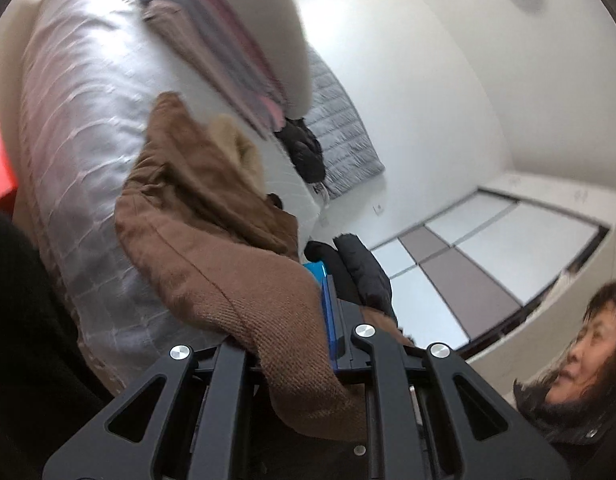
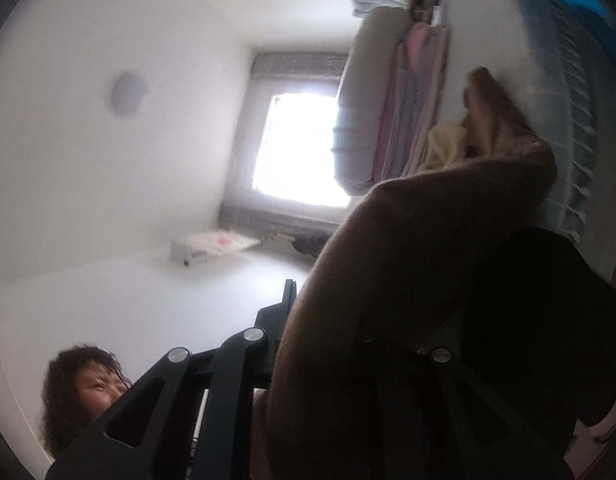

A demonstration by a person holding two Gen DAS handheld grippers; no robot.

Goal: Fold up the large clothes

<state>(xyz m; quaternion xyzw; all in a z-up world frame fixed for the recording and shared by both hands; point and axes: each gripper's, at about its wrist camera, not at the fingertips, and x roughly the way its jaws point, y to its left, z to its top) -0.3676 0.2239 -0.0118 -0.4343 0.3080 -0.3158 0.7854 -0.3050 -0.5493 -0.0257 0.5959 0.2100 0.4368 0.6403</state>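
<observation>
A brown coat (image 1: 228,280) with a pale fur trim (image 1: 240,148) hangs bunched in front of the bed. My left gripper (image 1: 313,280) is shut on its cloth; one blue pad (image 1: 327,308) shows, and the other finger is hidden under the fabric. A black padded piece (image 1: 359,276) lies against that pad. In the right wrist view the brown coat (image 2: 407,260) drapes over my right gripper (image 2: 298,296), which is shut on it. Only one black finger (image 2: 288,300) shows beside the fabric. The fur trim (image 2: 447,144) hangs further off, and dark cloth (image 2: 527,320) covers the gripper's other side.
The bed's grey checked quilt (image 1: 76,120) lies behind the coat, with a stack of folded pink and grey bedding (image 1: 248,40) and a black garment (image 1: 304,152) on it. A person's head (image 1: 579,360) is close by. A wardrobe (image 1: 487,240) and a bright window (image 2: 300,148) line the walls.
</observation>
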